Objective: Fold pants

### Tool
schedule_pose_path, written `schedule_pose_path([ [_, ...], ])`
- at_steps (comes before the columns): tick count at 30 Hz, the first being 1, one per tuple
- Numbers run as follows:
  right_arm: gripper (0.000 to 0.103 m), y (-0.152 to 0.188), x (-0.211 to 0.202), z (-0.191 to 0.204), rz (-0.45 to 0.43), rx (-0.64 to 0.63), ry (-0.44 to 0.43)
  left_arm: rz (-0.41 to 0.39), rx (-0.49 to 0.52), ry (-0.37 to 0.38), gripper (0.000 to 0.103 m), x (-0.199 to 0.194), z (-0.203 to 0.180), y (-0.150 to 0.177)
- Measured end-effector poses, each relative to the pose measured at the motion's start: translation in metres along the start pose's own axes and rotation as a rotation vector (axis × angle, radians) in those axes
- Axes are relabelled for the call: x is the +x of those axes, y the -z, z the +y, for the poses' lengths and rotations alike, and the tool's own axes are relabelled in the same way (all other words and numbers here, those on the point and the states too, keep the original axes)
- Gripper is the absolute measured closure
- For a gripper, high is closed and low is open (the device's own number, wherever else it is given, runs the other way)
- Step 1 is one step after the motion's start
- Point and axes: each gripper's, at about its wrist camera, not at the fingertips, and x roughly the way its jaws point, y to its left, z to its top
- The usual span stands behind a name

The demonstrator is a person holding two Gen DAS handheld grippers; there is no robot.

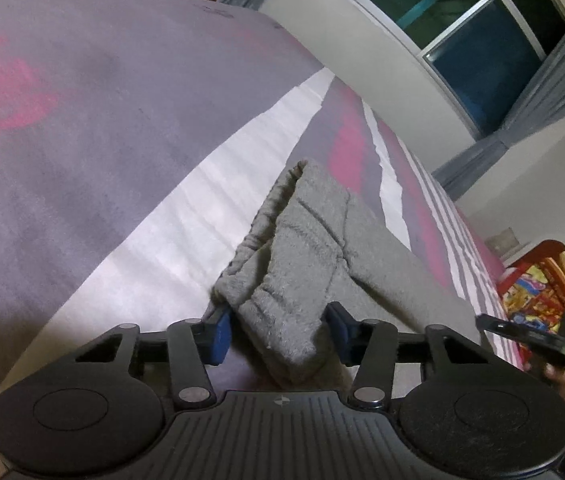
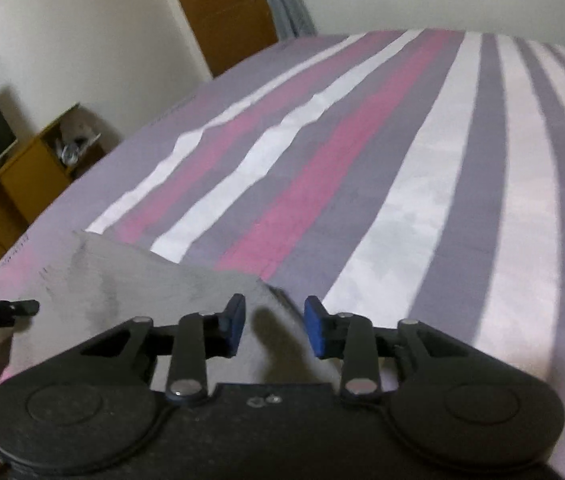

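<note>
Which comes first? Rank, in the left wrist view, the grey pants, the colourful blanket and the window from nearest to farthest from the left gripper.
1. Grey pants: between the fingers of the left gripper, running ahead over the striped bed.
2. Colourful blanket: off to the right, beyond the bed's edge.
3. Window: upper right, on the far wall.

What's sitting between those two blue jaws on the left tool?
A bunched fold of the grey pants lies between the left gripper jaws, which stand apart around it; the left wrist view shows this.
</note>
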Motion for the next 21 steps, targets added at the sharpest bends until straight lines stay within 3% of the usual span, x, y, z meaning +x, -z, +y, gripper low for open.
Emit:
schedule_pose_path([
  [4, 0.073, -0.007, 0.009, 0.001, 0.048, -0.035, -0.045, 0.000, 0.021, -0.002, 0.052, 0.002, -0.003, -0.002],
  [6, 0.101, -0.006, 0.010, 0.008, 0.067, -0.089, -0.048, -0.002, 0.024, -0.001, 0.053, 0.003, -0.003, -0.002],
  [7, 0.101, -0.011, 0.011, 0.018, 0.070, -0.138, -0.042, -0.019, 0.025, -0.001, 0.067, 0.001, -0.004, -0.002],
  [8, 0.101, -0.012, 0.007, 0.026, 0.055, -0.180, -0.026, -0.059, 0.018, 0.013, 0.072, -0.007, -0.006, -0.002],
  [10, 0.101, -0.018, -0.008, 0.036, -0.019, -0.198, 0.029, -0.124, 0.017, 0.036, 0.076, -0.020, -0.012, -0.006],
  [12, 0.101, -0.021, -0.007, 0.034, -0.059, -0.163, 0.077, -0.102, 0.058, -0.003, 0.076, -0.015, -0.015, -0.006],
  [14, 0.101, -0.010, 0.020, 0.031, 0.052, -0.149, 0.130, -0.048, 0.046, -0.034, 0.072, -0.001, -0.004, 0.000],
  [15, 0.100, -0.002, 0.029, 0.033, 0.082, -0.158, 0.152, -0.044, 0.016, -0.014, 0.065, 0.001, 0.004, 0.001],
  [16, 0.099, 0.002, 0.026, 0.036, 0.047, -0.160, 0.176, -0.037, -0.008, 0.004, 0.059, -0.003, 0.008, 0.000],
  [18, 0.081, 0.004, 0.001, 0.039, -0.051, -0.117, 0.220, -0.059, 0.007, -0.030, 0.047, -0.023, 0.006, -0.003],
  [21, 0.085, 0.022, -0.051, 0.039, -0.198, -0.073, 0.185, -0.198, 0.157, -0.179, 0.045, -0.064, -0.020, -0.007],
])
